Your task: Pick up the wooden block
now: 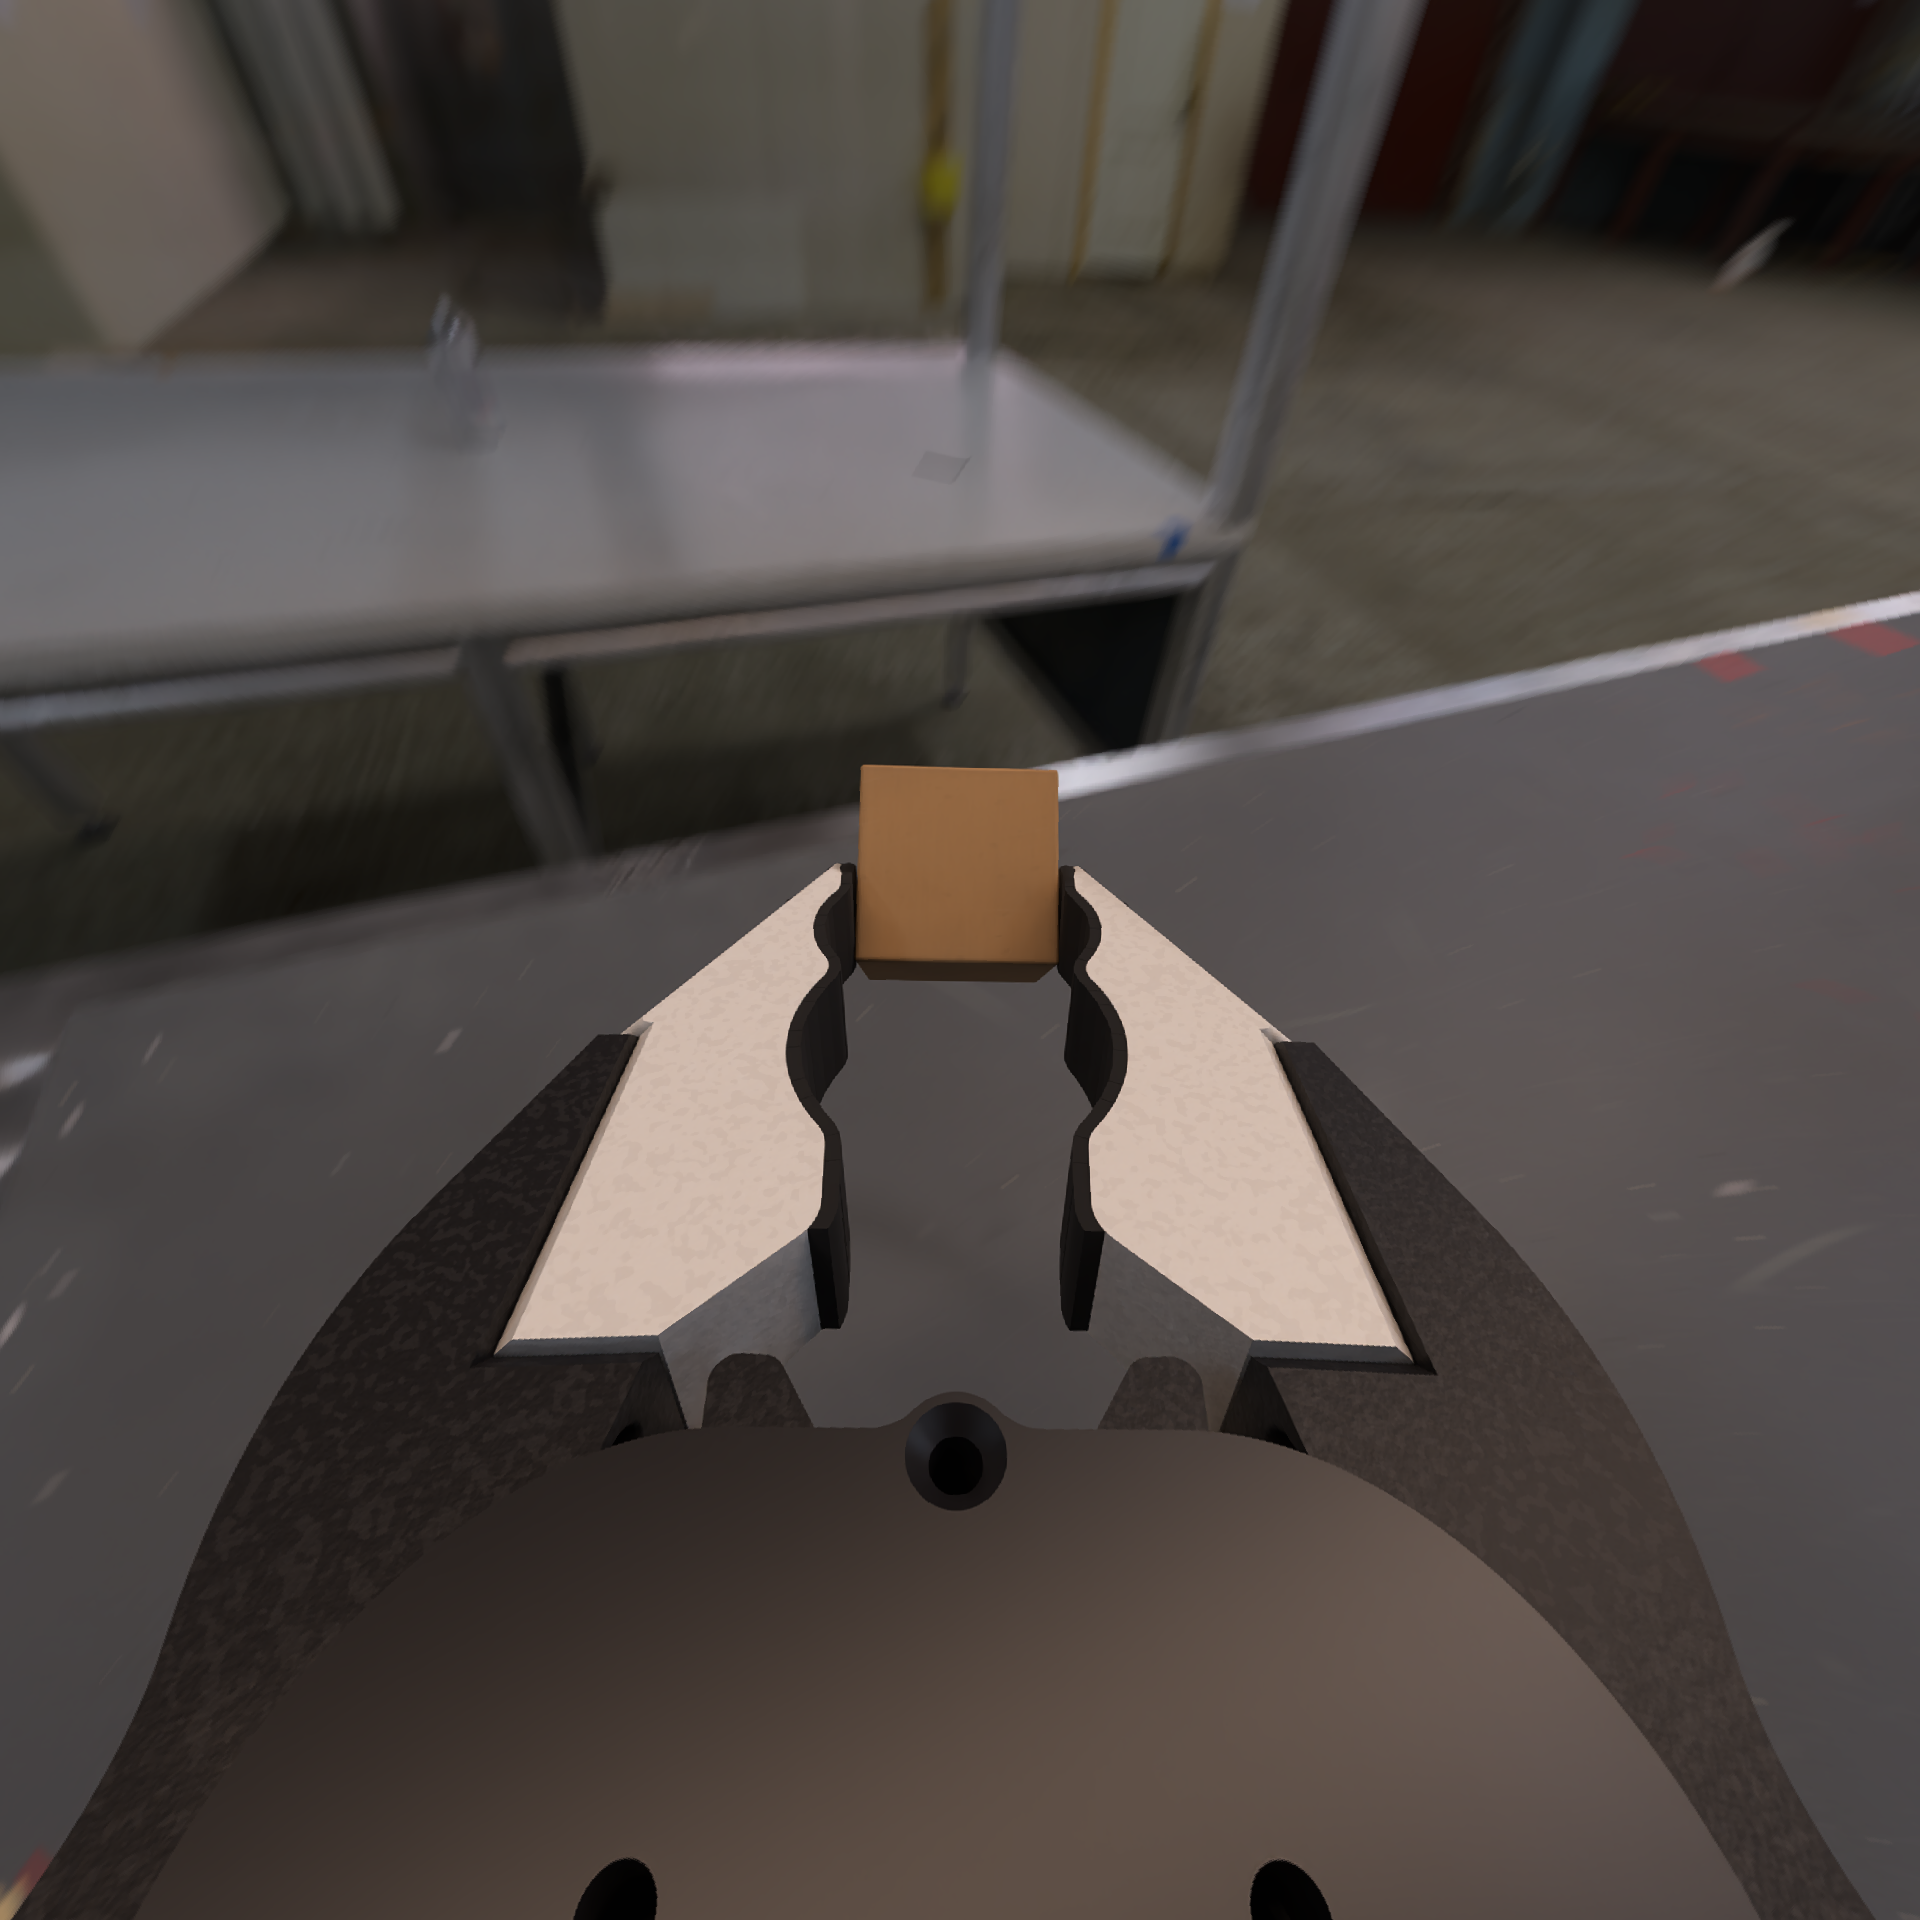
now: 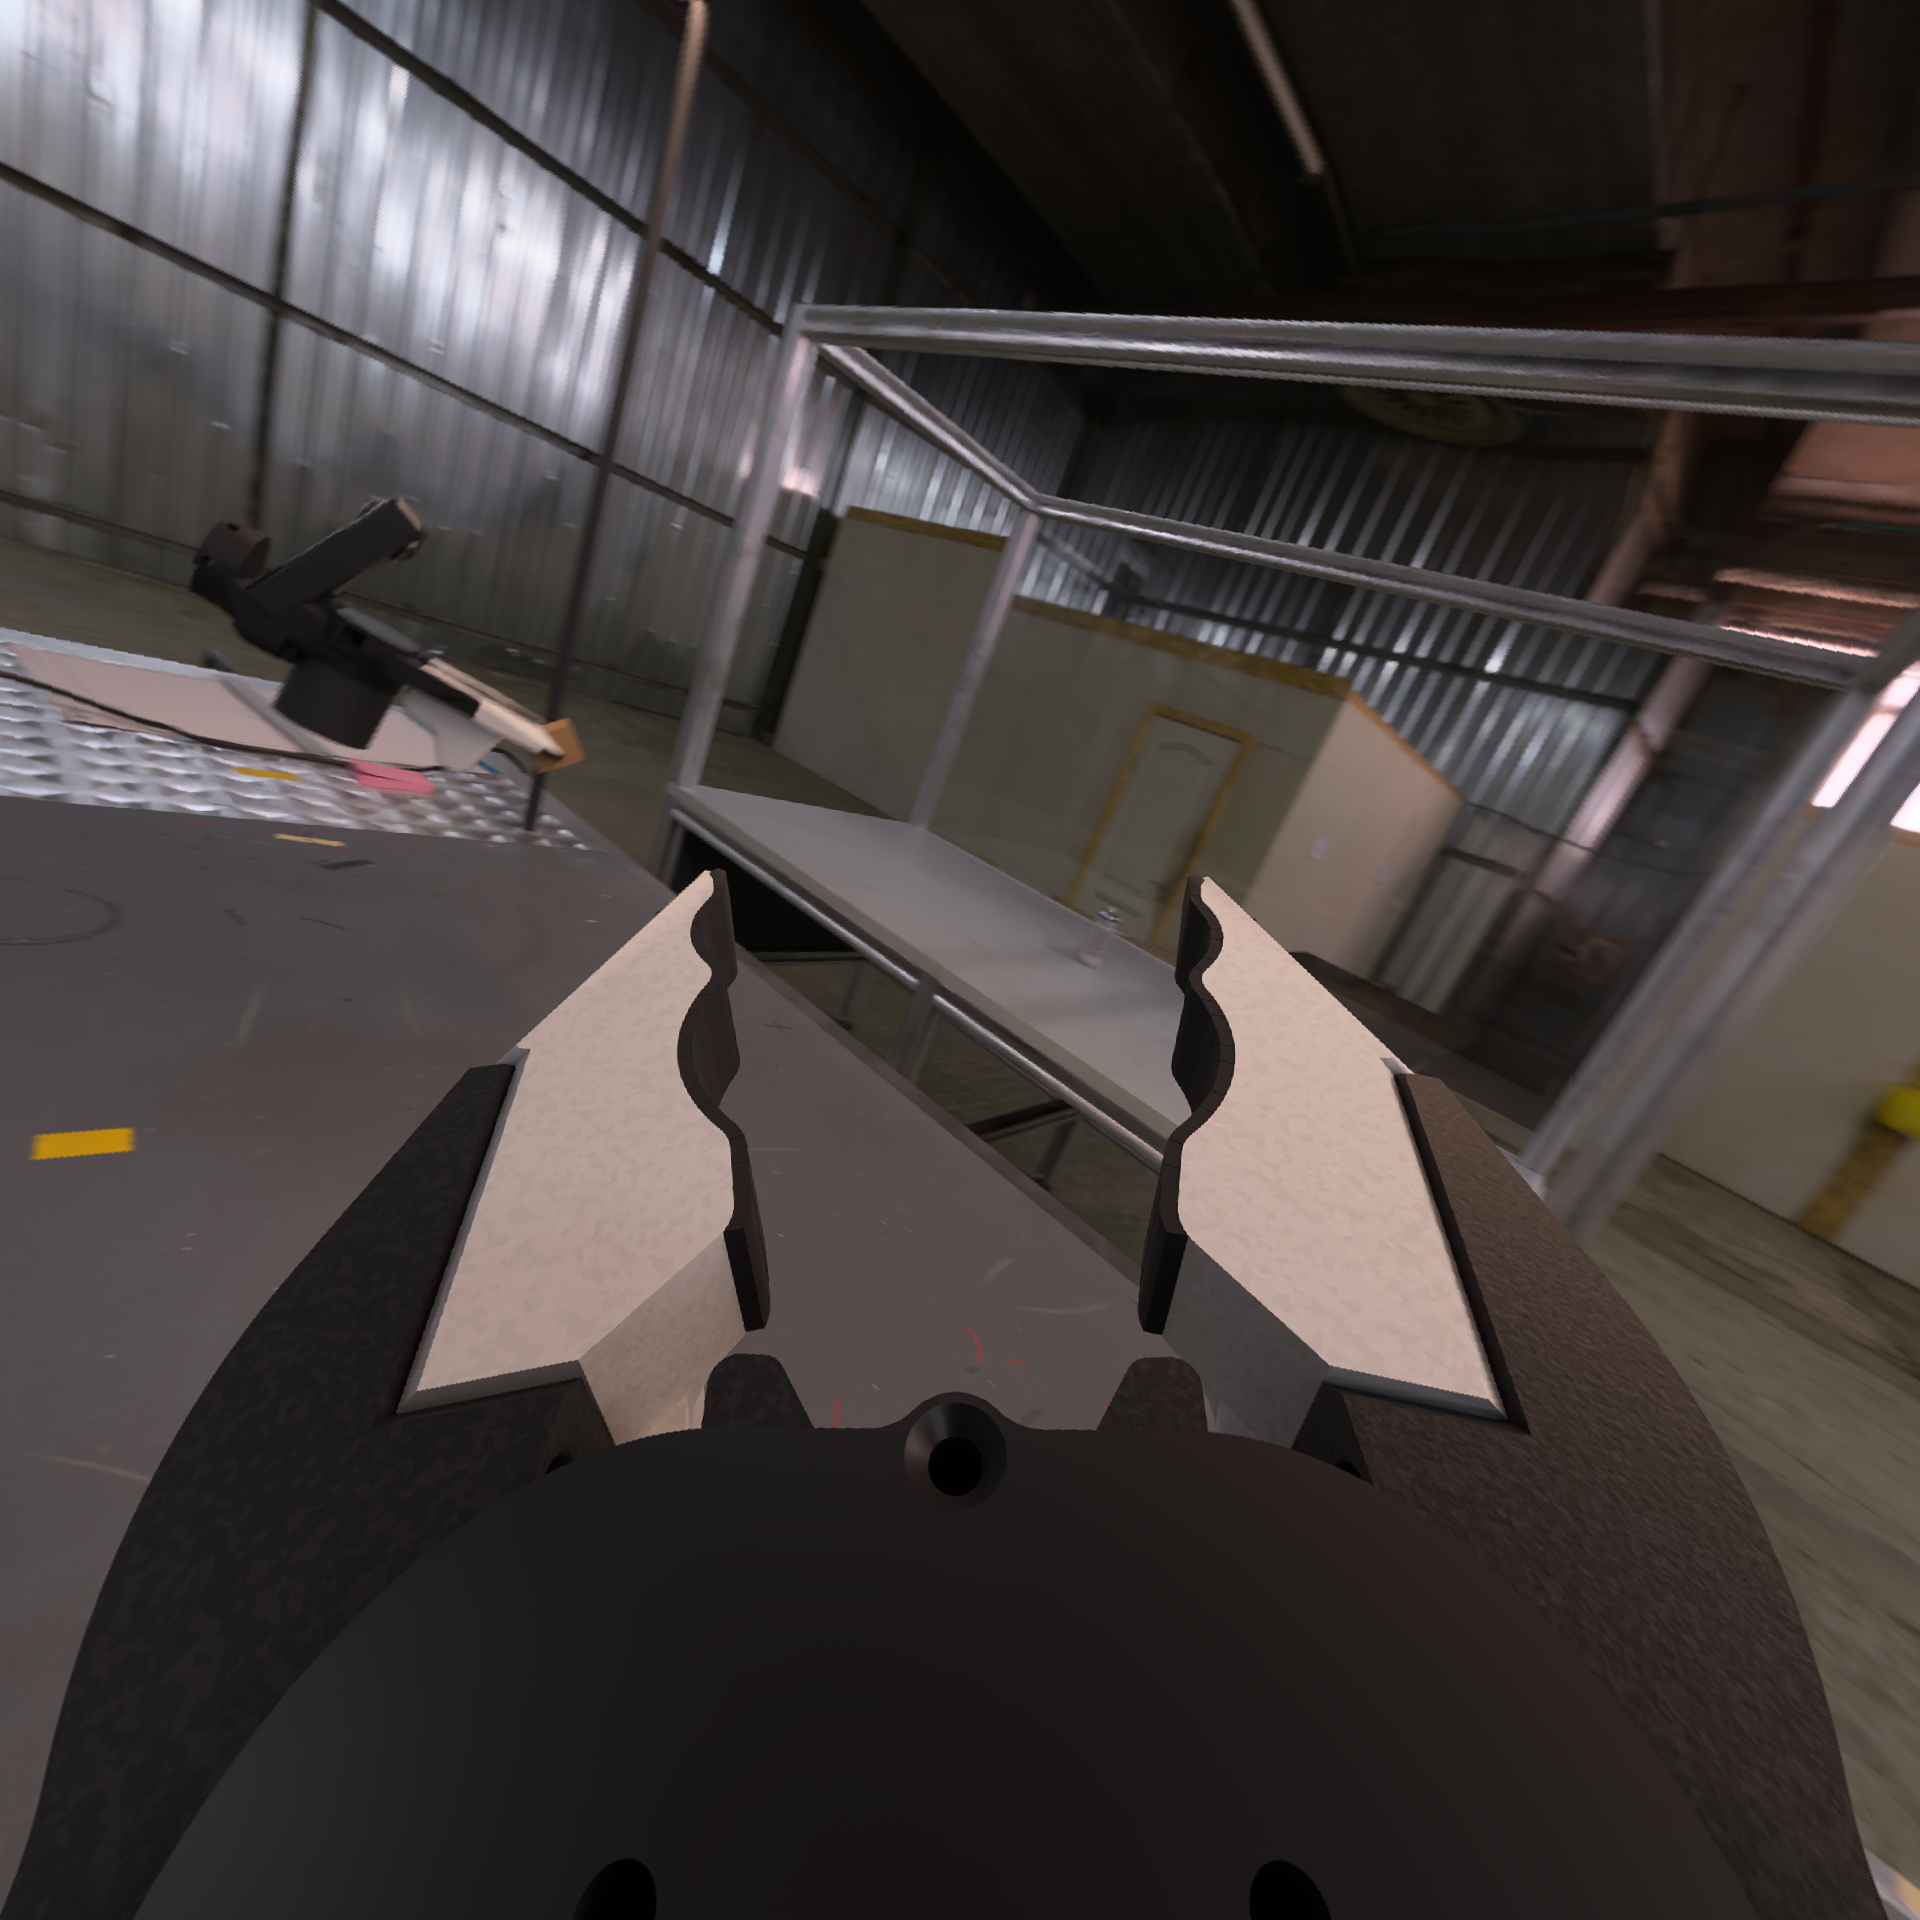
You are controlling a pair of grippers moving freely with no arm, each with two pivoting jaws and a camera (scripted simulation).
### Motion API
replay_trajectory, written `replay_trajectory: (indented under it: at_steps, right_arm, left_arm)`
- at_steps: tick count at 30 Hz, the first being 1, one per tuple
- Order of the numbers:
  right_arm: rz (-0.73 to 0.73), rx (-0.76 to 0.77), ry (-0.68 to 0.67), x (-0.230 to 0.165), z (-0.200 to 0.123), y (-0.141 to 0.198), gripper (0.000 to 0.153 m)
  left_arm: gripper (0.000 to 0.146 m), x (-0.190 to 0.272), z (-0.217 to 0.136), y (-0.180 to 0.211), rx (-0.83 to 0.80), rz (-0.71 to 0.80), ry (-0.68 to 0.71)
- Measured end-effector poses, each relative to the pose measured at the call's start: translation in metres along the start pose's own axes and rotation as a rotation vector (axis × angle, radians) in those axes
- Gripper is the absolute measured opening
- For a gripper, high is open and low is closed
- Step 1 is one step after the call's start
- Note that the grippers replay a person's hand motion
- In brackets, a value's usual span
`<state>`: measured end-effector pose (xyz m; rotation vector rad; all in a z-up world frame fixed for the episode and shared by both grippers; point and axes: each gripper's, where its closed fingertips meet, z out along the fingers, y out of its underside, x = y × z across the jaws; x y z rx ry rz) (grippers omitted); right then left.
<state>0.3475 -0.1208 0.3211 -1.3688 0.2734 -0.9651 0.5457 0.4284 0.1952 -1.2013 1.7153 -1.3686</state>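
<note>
No readable writing anywhere I look. My left gripper is clenched on the wooden block, pinched at the fingertips above the grey counter. My right gripper is spread, empty; only its view shows the left one from outside, block at its tips.

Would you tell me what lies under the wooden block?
The wooden block sits clamped between the left gripper fingertips, with the dark grey table below; whether it touches the table cannot be seen.
</note>
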Motion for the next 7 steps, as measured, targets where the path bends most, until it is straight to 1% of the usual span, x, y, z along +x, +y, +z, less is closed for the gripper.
replay_trajectory:
  at_steps: [4, 7]
  right_arm:
    - [0.050, 0.031, -0.138, -0.028, 0.027, 0.000, 0.085]
    - [0.081, 0.042, -0.245, -0.053, 0.047, 0.001, 0.085]
  left_arm:
    - [0.038, 0.092, -0.041, -0.061, 0.272, 0.047, 0.201]
    - [0.038, 0.152, -0.064, -0.085, 0.423, 0.049, 0.330]
